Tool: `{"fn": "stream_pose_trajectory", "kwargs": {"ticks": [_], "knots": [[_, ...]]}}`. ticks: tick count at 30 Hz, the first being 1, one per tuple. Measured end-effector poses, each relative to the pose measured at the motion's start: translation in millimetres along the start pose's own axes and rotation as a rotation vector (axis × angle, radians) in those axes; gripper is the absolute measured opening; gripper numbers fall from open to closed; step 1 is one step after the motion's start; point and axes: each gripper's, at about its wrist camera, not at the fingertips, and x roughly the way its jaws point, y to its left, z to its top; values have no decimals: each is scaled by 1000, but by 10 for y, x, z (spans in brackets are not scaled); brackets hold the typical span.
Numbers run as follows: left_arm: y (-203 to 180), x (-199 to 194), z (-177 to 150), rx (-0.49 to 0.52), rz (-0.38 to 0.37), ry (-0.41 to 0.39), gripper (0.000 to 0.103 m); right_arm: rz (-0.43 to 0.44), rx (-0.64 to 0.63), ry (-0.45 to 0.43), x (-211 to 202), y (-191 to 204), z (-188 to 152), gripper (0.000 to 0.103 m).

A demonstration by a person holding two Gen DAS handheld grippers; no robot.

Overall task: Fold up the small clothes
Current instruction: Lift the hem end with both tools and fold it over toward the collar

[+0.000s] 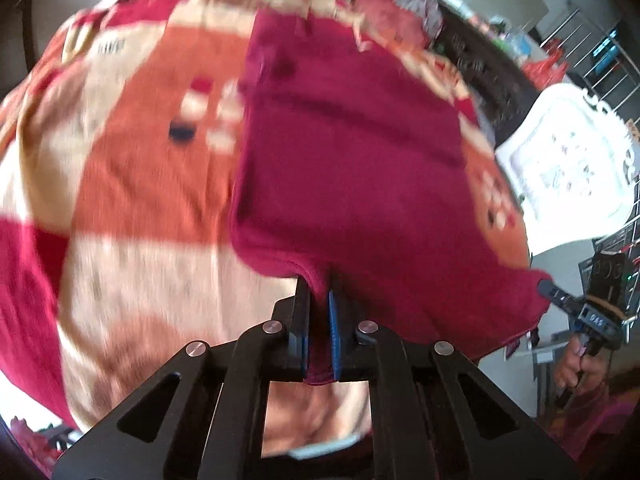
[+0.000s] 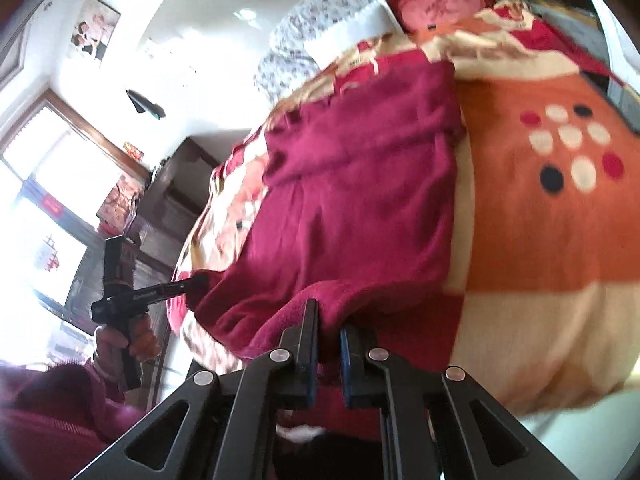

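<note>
- Across the middle of both frames, your deep crimson fleece garment (image 1: 352,152) lies spread on the bed, so its near edge is free to lift.
- Your left gripper (image 1: 319,300) has its jaws nearly closed, pinching that hem.
- Your right gripper (image 2: 329,326) grips another corner, jaws slightly apart around thick cloth; I judge you're pulling the edge taut for a fold.
- Beneath it lies the orange, cream and red patterned blanket (image 2: 540,240), a soft base.

Motion blur smears the blanket (image 1: 140,184) pattern — the garment's (image 2: 360,200) far end is indistinct.
</note>
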Motion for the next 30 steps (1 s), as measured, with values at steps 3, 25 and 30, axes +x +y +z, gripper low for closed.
{"fn": "stream_pose_trajectory", "kwargs": {"ticks": [3,25,30], "knots": [[-33,-45,290,0,-16,-60,6,3,-17,-60,41,-16,280,8],[201,1032,2531,-85,46,-236,6,-165,-14,-211,1159,-588,2738,8],[254,1116,2664,-85,-1,-225,16,-179,131,-135,1443,-972,2937,13]]}}
